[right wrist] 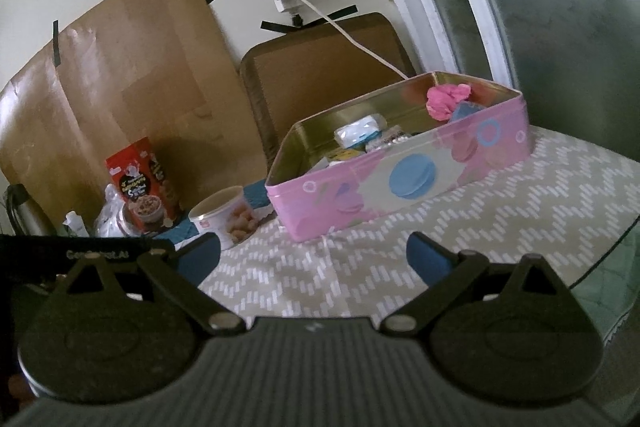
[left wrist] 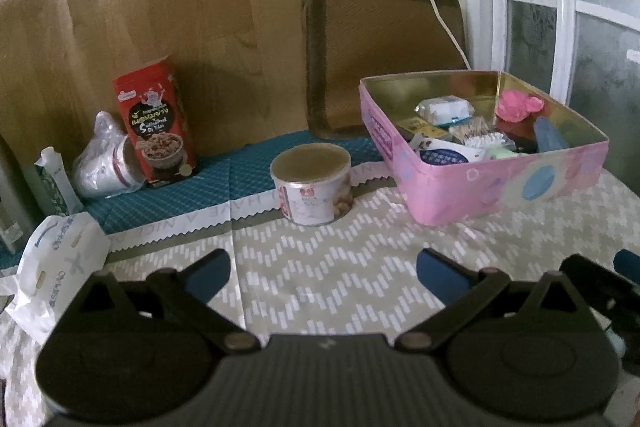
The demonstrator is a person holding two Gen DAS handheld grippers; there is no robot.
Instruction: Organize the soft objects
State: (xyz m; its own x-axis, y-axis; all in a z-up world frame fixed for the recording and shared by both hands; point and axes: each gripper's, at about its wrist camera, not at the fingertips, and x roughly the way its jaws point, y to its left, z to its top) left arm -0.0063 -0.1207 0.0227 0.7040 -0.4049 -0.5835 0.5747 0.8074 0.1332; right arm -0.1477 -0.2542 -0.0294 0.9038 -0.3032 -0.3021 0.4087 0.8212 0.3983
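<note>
Both grippers are hanging low over the table with nothing between their blue pads: our left gripper (left wrist: 324, 271) is standing wide apart, and our right gripper (right wrist: 313, 258) is spread just as wide. Ahead of them the pink tin (left wrist: 500, 183) is sitting open on the zigzag tablecloth (left wrist: 320, 267), and the soft things are lying inside it: a crumpled pink cloth (left wrist: 518, 105) in the far corner, a wrapped tissue pack (left wrist: 444, 109) near the middle, a blue piece (left wrist: 550, 135) against the near wall, and other small packets we cannot tell apart. Just left of the tin a lidded snack can (left wrist: 312, 183) is standing upright where the zigzag cloth is meeting a teal mat (left wrist: 180, 187). Farther left a red snack box (left wrist: 158, 123) is leaning at the wall, with a bagged cup (left wrist: 106, 163) touching it. Brown paper (left wrist: 140, 27) is taped across the wall, a brown tray (left wrist: 380, 55) is propped behind the tin, and a frosted window (left wrist: 580, 7) is filling the right side.
</note>
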